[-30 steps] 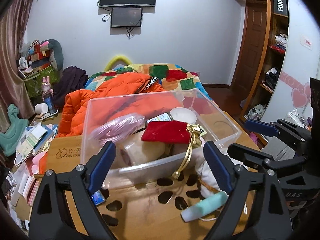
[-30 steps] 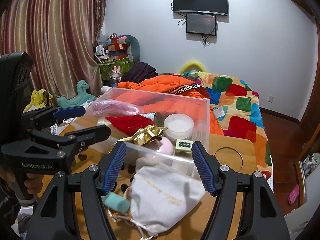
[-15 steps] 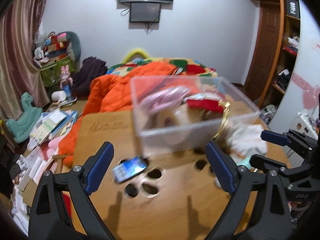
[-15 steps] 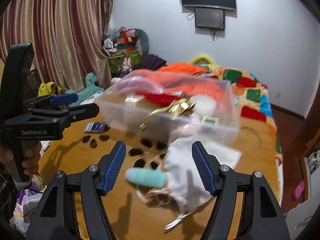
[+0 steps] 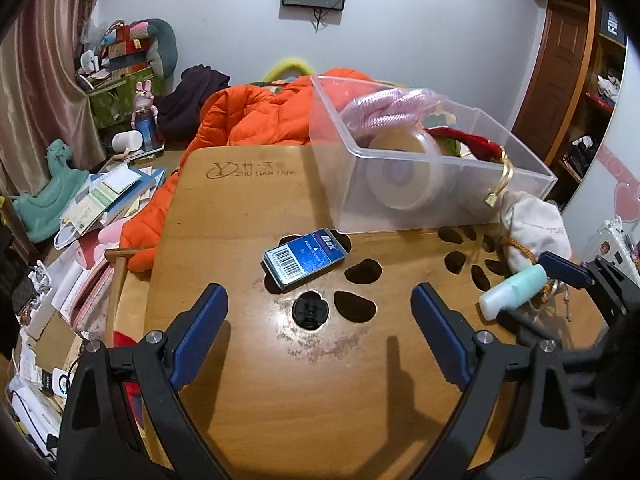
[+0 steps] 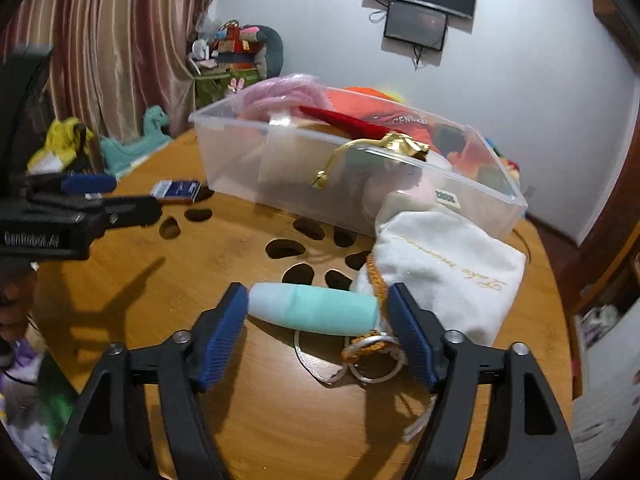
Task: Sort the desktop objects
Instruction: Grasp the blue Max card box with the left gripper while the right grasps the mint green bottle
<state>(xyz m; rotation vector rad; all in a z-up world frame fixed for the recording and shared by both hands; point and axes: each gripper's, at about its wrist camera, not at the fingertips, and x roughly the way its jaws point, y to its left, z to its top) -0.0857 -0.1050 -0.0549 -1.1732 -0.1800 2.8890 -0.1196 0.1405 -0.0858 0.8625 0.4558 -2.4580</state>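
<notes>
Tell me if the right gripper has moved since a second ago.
Yes. The right gripper has dropped back from the bin and now straddles the mint tube, open.

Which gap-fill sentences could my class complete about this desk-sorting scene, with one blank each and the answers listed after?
1. The mint tube lies between the open jaws of the ____ gripper.
2. The blue box with a barcode lies on the wooden ____, ahead of the left gripper.
3. The red pouch sits inside the clear plastic ____.
4. The white drawstring bag lies ____ the bin.

Answers: right; table; bin; outside
</notes>
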